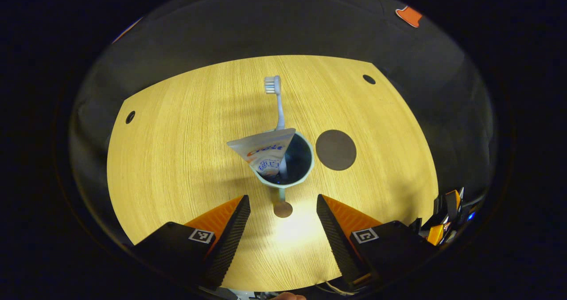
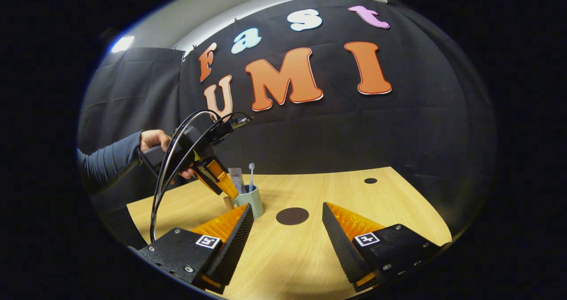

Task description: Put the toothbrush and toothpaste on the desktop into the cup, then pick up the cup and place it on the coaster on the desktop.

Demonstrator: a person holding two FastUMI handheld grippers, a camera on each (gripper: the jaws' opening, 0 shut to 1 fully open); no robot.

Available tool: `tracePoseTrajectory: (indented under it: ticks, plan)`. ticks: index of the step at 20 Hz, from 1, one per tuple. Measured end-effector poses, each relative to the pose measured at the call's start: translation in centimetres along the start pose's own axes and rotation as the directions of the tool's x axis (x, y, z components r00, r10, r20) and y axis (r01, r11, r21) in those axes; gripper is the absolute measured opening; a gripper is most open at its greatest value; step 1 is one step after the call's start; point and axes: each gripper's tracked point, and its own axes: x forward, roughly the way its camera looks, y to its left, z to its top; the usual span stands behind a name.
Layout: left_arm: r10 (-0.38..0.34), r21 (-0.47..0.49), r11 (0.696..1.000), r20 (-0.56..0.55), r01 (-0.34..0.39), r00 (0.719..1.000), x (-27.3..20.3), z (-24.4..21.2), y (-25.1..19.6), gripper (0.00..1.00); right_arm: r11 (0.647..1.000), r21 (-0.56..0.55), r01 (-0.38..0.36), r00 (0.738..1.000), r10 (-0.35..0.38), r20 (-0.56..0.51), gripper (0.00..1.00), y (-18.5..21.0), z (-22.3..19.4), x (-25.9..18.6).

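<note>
A pale green cup (image 1: 305, 169) stands upright on the wooden desktop (image 1: 177, 158). A white toothbrush (image 1: 277, 98) and a toothpaste tube (image 1: 265, 151) stick up out of it. Its handle (image 1: 282, 207) points toward my left gripper (image 1: 282, 198), which hovers open above and just short of the cup, one finger on each side of the handle. The dark round coaster (image 1: 335, 150) lies just right of the cup. In the right gripper view the cup (image 2: 251, 202) sits left of the coaster (image 2: 292, 216). My right gripper (image 2: 287, 206) stands open and holds nothing, low over the desktop.
A hand (image 2: 155, 141) in a grey sleeve holds the left gripper (image 2: 227, 192), with cables looping off it. Small dark holes (image 1: 369, 79) (image 1: 130, 117) mark the desktop's far corners. The right gripper's body (image 1: 447, 216) shows at the table's right edge. Black cloth walls surround the table.
</note>
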Motion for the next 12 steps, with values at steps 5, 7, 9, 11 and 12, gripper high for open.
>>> tracePoseTrajectory:
  ticks: [5, 7, 9, 11, 12]
  plan:
    - [0.054, -0.001, 0.999, -0.087, -0.054, 0.995, 1.9, 0.0, 0.9, 0.98, 1.000, -0.026, -0.003, 1.000, 0.003, 0.001, 0.96, 0.0, -0.2, -1.9]
    - [0.057, -0.002, 0.998, -0.119, -0.057, 0.991, 2.7, -0.2, 0.3, 0.93, 0.999, -0.035, -0.007, 1.000, 0.007, -0.002, 0.97, 0.2, -0.5, -2.3]
    - [0.057, 0.006, 0.998, -0.136, -0.056, 0.989, 3.1, -0.1, -0.4, 0.75, 0.999, -0.048, -0.007, 1.000, 0.007, -0.006, 0.96, 0.2, -0.7, -2.4]
    - [0.102, 0.030, 0.995, -0.127, -0.099, 0.987, 3.5, 0.3, -0.2, 0.63, 0.998, -0.058, -0.001, 1.000, 0.000, -0.011, 0.96, -0.1, -1.0, -2.4]
    - [0.116, 0.040, 0.993, -0.125, -0.112, 0.985, 3.7, 0.5, -0.2, 0.60, 0.998, -0.063, 0.000, 1.000, -0.001, -0.011, 0.97, -0.2, -1.2, -2.4]
